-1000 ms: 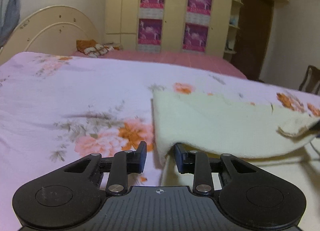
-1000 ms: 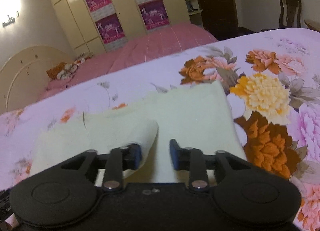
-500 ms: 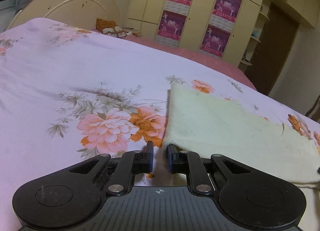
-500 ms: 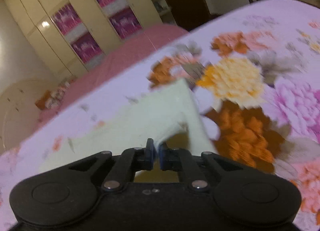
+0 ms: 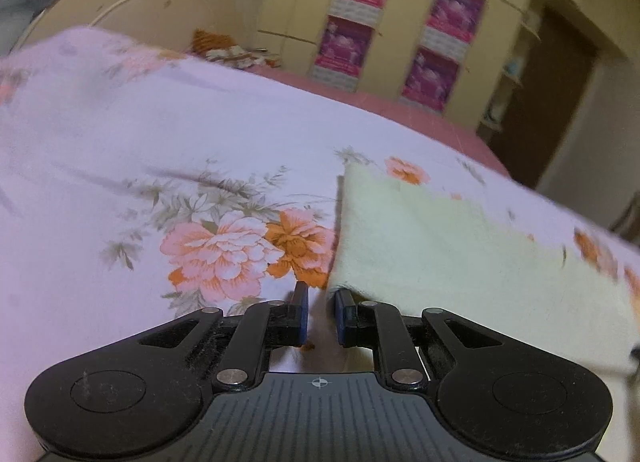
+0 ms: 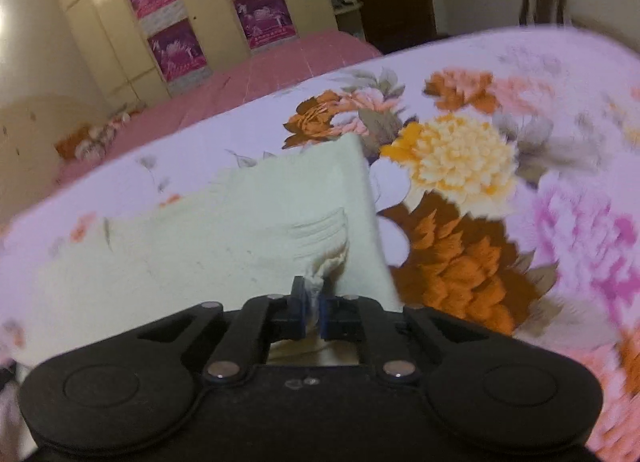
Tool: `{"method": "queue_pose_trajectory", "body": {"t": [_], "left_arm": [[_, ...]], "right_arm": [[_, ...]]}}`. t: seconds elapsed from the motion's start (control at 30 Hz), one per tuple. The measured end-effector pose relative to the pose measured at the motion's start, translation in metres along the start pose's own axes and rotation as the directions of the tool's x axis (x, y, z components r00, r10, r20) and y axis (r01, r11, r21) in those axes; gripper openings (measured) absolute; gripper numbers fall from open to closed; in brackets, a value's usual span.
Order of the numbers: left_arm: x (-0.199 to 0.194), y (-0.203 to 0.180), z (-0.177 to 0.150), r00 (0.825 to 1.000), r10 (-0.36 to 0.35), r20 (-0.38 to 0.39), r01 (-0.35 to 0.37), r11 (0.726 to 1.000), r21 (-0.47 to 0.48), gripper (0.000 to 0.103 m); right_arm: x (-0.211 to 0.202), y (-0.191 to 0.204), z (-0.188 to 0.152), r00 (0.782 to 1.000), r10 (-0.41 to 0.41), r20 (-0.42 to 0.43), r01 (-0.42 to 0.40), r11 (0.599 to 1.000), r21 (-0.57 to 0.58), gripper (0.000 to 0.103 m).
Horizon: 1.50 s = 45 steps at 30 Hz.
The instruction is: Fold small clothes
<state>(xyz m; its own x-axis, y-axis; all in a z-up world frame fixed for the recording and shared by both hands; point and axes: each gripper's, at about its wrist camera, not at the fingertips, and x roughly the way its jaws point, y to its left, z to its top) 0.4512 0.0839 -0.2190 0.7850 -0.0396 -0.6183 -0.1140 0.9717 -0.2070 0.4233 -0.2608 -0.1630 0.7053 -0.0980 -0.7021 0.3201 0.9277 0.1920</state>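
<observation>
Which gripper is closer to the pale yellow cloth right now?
Right. The right gripper is pinching the cloth's bunched corner; the left gripper sits just beside the cloth's near corner, gripping nothing.

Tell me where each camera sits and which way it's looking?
Left wrist view: sits on the left gripper, looking forward along its fingers over the flowered bedsheet at the cloth's left corner; its fingers stand slightly apart with nothing visibly pinched between them.
Right wrist view: sits on the right gripper, looking over the pale yellow cloth; its fingers pinch a bunched bit of that cloth.
Both views share the cloth, the bedsheet and the wardrobe with pink posters.
</observation>
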Motion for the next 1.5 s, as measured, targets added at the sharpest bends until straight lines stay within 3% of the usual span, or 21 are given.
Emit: {"method": "queue_pose_trajectory", "body": {"t": [0.03,0.1,0.13,0.17,0.23,0.33,0.47,0.57,0.7,0.8,0.87,1.0,1.17,1.3,1.5], "left_arm": [[-0.005,-0.002,0.0,1.0,0.003,-0.003,-0.003,0.999,0.042,0.017],[-0.018,-0.003,0.001,1.0,0.009,0.003,-0.009,0.994,0.106,0.042],[-0.026,-0.002,0.001,1.0,0.018,0.021,-0.02,0.993,0.117,0.063],[-0.036,0.0,0.003,0.998,0.019,0.053,-0.026,0.993,0.116,0.067],[-0.05,0.0,0.009,0.996,-0.016,0.089,0.006,0.994,0.113,0.067],[-0.047,-0.012,0.023,0.991,-0.106,0.079,0.099,0.991,0.092,0.067],[-0.009,-0.046,0.033,0.979,-0.206,0.002,0.205,0.973,0.106,0.067],[0.024,-0.063,0.035,0.979,-0.199,-0.037,0.202,0.973,0.111,0.067],[0.05,-0.064,0.037,0.992,-0.124,-0.028,0.127,0.98,0.152,0.067],[0.051,-0.053,0.037,0.992,-0.126,-0.026,0.128,0.982,0.138,0.067],[0.05,-0.058,0.041,0.991,-0.129,-0.028,0.131,0.981,0.142,0.067],[0.064,-0.072,0.054,0.989,-0.147,-0.021,0.149,0.981,0.127,0.067],[0.081,-0.063,0.057,0.995,-0.098,-0.025,0.1,0.987,0.122,0.067],[0.067,-0.064,0.053,0.995,-0.093,-0.02,0.095,0.979,0.182,0.067],[0.01,-0.069,0.033,0.982,-0.185,-0.039,0.189,0.971,0.147,0.067]], "right_arm": [[0.0,-0.003,0.0,1.0,-0.007,-0.004,0.007,1.0,0.008,0.005],[-0.005,-0.008,0.001,1.0,-0.023,0.011,0.023,1.0,0.016,0.01],[-0.01,-0.009,0.002,0.999,-0.036,0.031,0.035,0.999,0.019,0.018],[-0.015,-0.008,0.003,0.998,-0.036,0.052,0.035,0.999,0.01,0.021],[-0.022,-0.001,0.006,0.996,-0.027,0.088,0.03,0.999,-0.041,0.025],[-0.026,0.012,0.012,0.992,0.017,0.126,-0.004,0.995,-0.103,0.025],[-0.011,0.031,0.014,0.995,0.069,0.07,-0.058,0.988,-0.143,0.025],[-0.001,0.046,0.011,0.996,0.085,0.03,-0.078,0.98,-0.182,0.025],[0.009,0.059,0.009,0.996,0.085,0.014,-0.078,0.965,-0.251,0.031],[0.027,0.049,0.008,1.0,0.008,-0.023,-0.014,0.963,-0.268,0.034],[0.025,0.037,0.012,0.999,0.04,-0.02,-0.043,0.975,-0.217,0.033],[0.024,0.049,0.02,0.999,0.043,0.026,-0.035,0.969,-0.244,0.037],[0.04,0.046,0.028,1.0,0.011,0.017,-0.006,0.964,-0.264,0.039],[0.046,0.031,0.034,1.0,0.014,-0.01,-0.016,0.974,-0.224,0.039],[0.003,0.037,0.025,0.995,0.094,0.023,-0.087,0.972,-0.217,0.041]]}}
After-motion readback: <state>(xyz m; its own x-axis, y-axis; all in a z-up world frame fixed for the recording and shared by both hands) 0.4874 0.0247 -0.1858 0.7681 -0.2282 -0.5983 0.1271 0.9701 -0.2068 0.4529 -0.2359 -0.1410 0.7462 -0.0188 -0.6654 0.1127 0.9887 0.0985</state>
